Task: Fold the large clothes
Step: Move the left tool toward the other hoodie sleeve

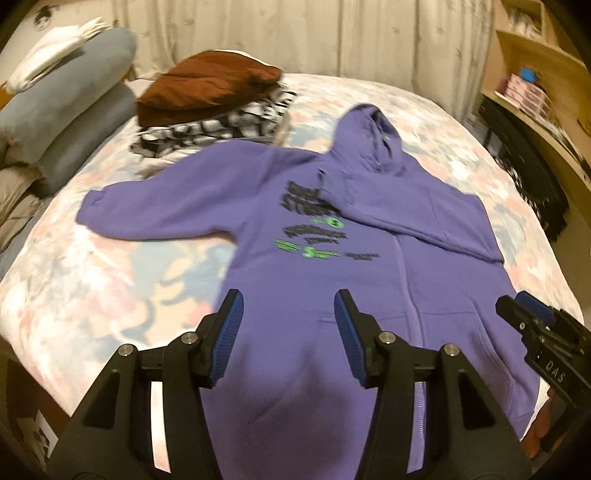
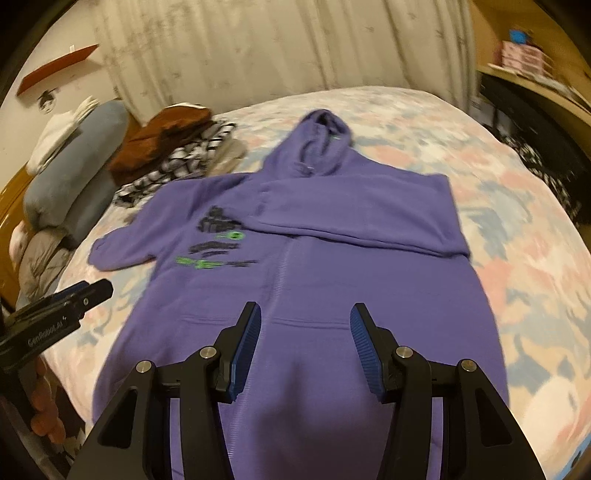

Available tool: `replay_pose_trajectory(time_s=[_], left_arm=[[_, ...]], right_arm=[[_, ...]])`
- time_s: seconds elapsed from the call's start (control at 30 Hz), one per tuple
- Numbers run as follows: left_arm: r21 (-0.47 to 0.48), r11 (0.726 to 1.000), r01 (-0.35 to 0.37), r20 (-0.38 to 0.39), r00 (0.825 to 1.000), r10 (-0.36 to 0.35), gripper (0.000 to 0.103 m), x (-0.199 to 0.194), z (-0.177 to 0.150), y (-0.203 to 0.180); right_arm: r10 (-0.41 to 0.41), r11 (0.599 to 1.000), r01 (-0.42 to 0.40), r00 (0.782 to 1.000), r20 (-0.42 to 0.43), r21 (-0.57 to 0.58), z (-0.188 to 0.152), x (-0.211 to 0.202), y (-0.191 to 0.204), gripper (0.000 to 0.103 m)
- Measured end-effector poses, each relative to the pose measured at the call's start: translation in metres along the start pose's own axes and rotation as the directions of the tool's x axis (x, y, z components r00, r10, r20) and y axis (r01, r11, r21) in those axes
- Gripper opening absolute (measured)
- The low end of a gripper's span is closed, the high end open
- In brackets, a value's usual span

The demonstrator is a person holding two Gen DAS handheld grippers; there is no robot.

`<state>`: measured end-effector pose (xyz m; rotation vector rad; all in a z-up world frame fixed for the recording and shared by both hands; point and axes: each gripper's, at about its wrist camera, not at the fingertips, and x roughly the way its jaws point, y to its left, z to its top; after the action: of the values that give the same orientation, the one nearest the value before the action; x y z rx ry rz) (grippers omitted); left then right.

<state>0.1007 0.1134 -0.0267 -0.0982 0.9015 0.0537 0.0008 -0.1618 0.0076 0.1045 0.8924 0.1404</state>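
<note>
In the left wrist view, the left gripper (image 1: 289, 306) fills the bottom of the frame, its blue-padded jaws standing apart with nothing between them, hanging above the lower part of the purple hoodie (image 1: 306, 258). The right gripper (image 2: 303, 317) sits likewise at the bottom of its own view, jaws parted and empty over the hoodie's pocket area; its tip also shows at the right edge of the left view.

The hoodie lies front up across the middle of both frames on the floral bedspread (image 1: 110, 280), with its zip running up the centre and black and green print on the chest. One sleeve is folded across the chest at centre right; the other stretches out flat toward the left edge. The hood points toward the top of the frame.

Beyond it, in the upper left, a brown garment (image 1: 207, 88) sits on a black-and-white patterned one (image 1: 221, 129). Grey-blue pillows (image 1: 66, 107) lie at the far left, and pale curtains (image 1: 303, 33) hang across the top.
</note>
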Motion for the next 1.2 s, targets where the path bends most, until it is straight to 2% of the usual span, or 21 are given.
replay_pose_trajectory(time_s=[0.33,0.53,0.63,0.93,1.0,1.13,1.2], left_arm=[[-0.066,0.998,-0.001,0.045,0.999,0.004,0.049,-0.022,0.013,0.059],[-0.093,0.996,-0.006,0.045,0.999,0.011,0.050,-0.012,0.022,0.096],[-0.131,0.991,0.013,0.038,0.999,-0.008,0.053,-0.001,0.027,0.124],[-0.244,0.968,0.057,0.031,0.998,-0.051,0.054,0.062,0.035,0.228],[-0.290,0.954,0.079,0.024,0.997,-0.075,0.054,0.082,0.036,0.255],[-0.382,0.917,0.117,0.006,0.992,-0.124,0.054,0.129,0.037,0.308],[-0.414,0.904,0.110,-0.006,0.992,-0.124,0.054,0.147,0.037,0.325]], right_arm=[[0.078,0.986,-0.067,0.995,0.064,-0.152,0.024,-0.027,0.105,0.052],[0.095,0.978,-0.073,0.990,0.106,-0.196,0.048,-0.011,0.155,0.052],[0.099,0.974,-0.070,0.987,0.128,-0.215,0.060,0.004,0.179,0.052],[0.111,0.955,-0.072,0.987,0.120,-0.288,0.092,0.079,0.245,0.051],[0.112,0.950,-0.075,0.988,0.106,-0.303,0.097,0.103,0.256,0.040],[0.119,0.938,-0.092,0.991,0.061,-0.334,0.107,0.161,0.280,0.034],[0.122,0.934,-0.103,0.992,0.034,-0.342,0.110,0.191,0.291,0.031]])
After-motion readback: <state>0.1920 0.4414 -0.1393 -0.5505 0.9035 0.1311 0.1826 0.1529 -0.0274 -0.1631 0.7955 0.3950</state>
